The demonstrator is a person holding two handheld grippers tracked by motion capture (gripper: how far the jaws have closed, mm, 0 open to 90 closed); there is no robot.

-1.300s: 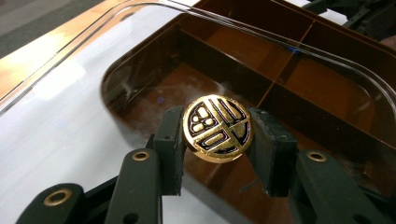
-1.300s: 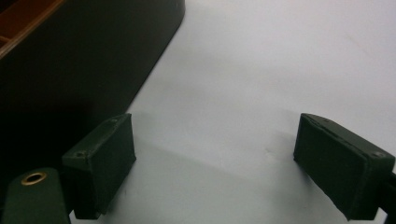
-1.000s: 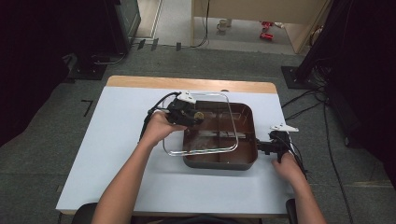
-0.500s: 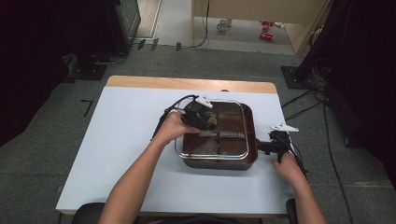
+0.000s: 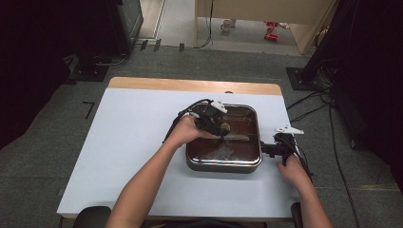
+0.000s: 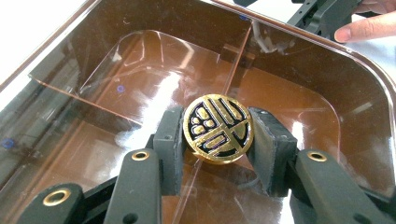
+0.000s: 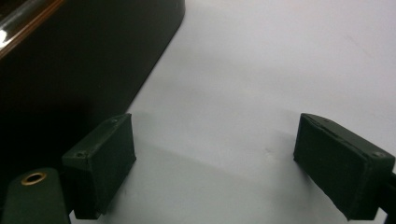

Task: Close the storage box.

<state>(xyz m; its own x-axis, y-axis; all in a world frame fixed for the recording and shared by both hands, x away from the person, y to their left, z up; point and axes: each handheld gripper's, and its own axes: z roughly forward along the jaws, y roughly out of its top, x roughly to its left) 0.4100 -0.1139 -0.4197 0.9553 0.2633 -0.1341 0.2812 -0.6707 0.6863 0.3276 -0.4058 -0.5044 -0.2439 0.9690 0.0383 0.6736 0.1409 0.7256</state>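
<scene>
I have the left gripper [image 6: 217,154] clenched on the round gold-and-black knob [image 6: 218,128] so the clear glass lid [image 6: 299,88] lies square over the dark divided pan [image 5: 223,164], mid-table. My right gripper [image 7: 215,163], jaws wide and empty, waits on the white table [image 7: 261,70] beside the pan's right wall.

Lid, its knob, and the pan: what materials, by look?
Lid: clear, glossy, likely glass or hard plastic; the pan's divider shows through it and it throws glare. Knob: shiny gold rim and pattern on black, probably metal or plated plastic; the left gripper clamps it. Pan: dark smooth wall, seemingly coated metal.
</scene>
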